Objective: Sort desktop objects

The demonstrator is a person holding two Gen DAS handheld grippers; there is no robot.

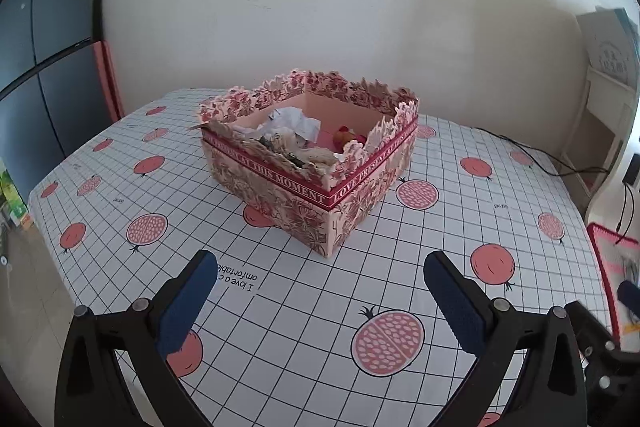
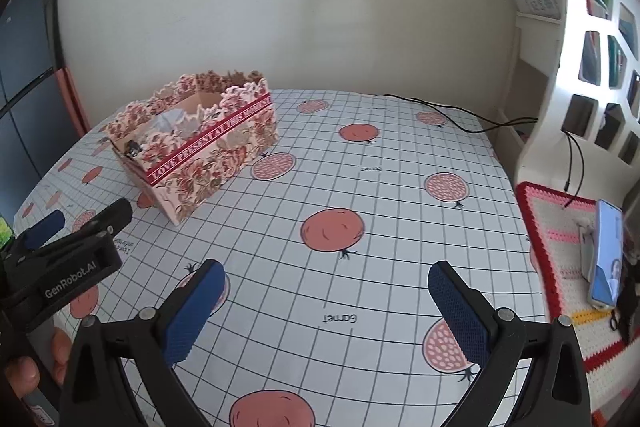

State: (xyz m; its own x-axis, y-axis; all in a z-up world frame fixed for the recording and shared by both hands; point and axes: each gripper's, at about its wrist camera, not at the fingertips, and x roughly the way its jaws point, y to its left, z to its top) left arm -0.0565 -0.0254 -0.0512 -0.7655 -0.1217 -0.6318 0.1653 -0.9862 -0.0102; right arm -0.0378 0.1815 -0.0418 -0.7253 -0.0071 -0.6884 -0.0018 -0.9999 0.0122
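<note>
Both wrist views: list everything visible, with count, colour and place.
floral box: one, pink and red, far left of the table, open top
crumpled paper: one, white, inside the box
small red item: one, in the box, unclear
tablecloth: one, white grid with pink fruit prints
black cable: one, table's far right edge
phone: one, blue screen, on a crocheted mat at right
left claw: open, blue pads
right claw: open, blue pads

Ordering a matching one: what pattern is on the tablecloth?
The tablecloth is white with a black grid and pink pomegranates; right wrist view.
</note>
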